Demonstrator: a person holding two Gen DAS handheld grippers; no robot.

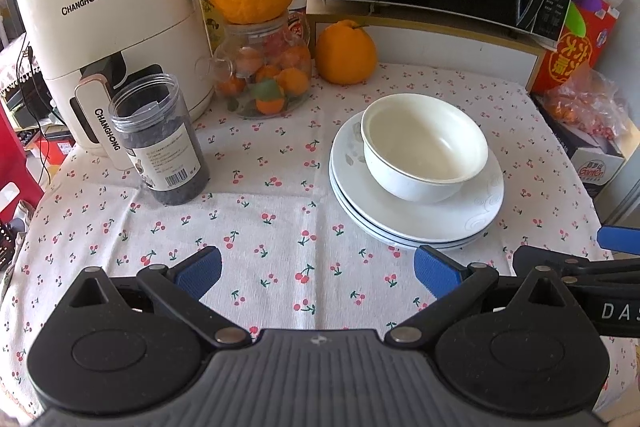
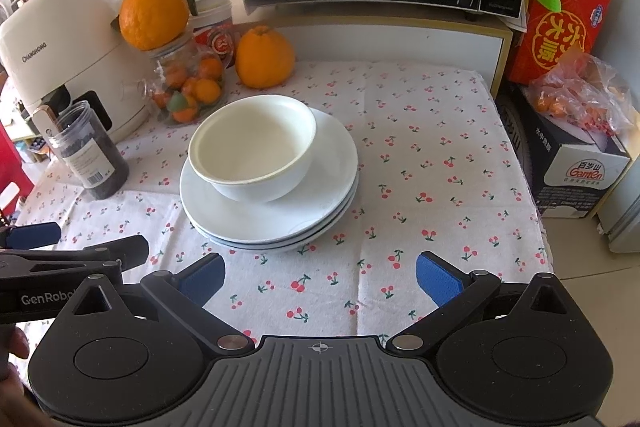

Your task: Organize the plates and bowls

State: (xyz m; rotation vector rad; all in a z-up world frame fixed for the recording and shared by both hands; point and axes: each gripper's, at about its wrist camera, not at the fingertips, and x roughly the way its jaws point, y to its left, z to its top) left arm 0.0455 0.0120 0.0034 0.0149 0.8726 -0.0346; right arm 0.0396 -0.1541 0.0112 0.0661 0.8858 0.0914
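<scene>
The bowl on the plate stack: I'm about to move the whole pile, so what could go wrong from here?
1. The white bowl sits off-centre toward one edge of the stacked plates; lifting the stack could tip or slide it.
2. The dark jar and the glass jar of oranges stand close by; a wide swing might knock them.
3. Both the left gripper and the right gripper are open and empty, so nothing is secured yet.

**Table surface: cherry-print cloth and contents**

We record a table point(image 1: 280, 227) under a cherry-print cloth. Taking the stack of plates point(image 1: 416, 223) as landmark: a dark-filled jar point(image 1: 160, 139) stands well left; an air fryer point(image 1: 112, 27) behind that; a glass jar of small oranges point(image 1: 264, 75) behind-left; one large orange point(image 1: 346, 53) directly behind.
</scene>
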